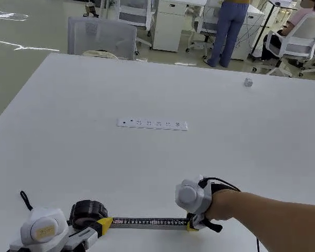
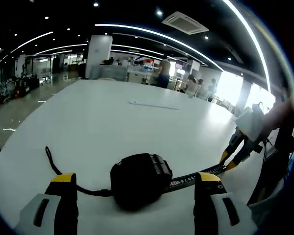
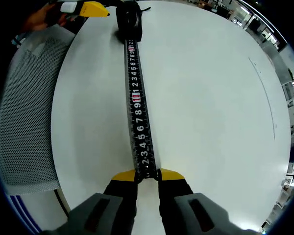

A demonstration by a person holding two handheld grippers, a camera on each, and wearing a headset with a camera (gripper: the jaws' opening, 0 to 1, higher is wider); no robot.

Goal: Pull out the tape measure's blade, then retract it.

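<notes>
A black tape measure case (image 1: 88, 211) lies on the white table (image 1: 147, 163) near its front edge. In the left gripper view the case (image 2: 139, 178) sits between the yellow-tipped jaws of my left gripper (image 2: 135, 180), which stand open with a gap on each side. The blade (image 1: 149, 222) runs out flat to the right. My right gripper (image 3: 147, 174) is shut on the blade's end, and the numbered blade (image 3: 136, 98) stretches away to the case (image 3: 129, 19). A black wrist cord (image 2: 54, 164) trails left from the case.
A white power strip (image 1: 153, 124) lies mid-table and a small grey object (image 1: 248, 82) sits far right. Office chairs (image 1: 102, 37) and a standing person (image 1: 228, 31) are beyond the far edge. A grey mesh chair (image 3: 27, 112) stands by the near edge.
</notes>
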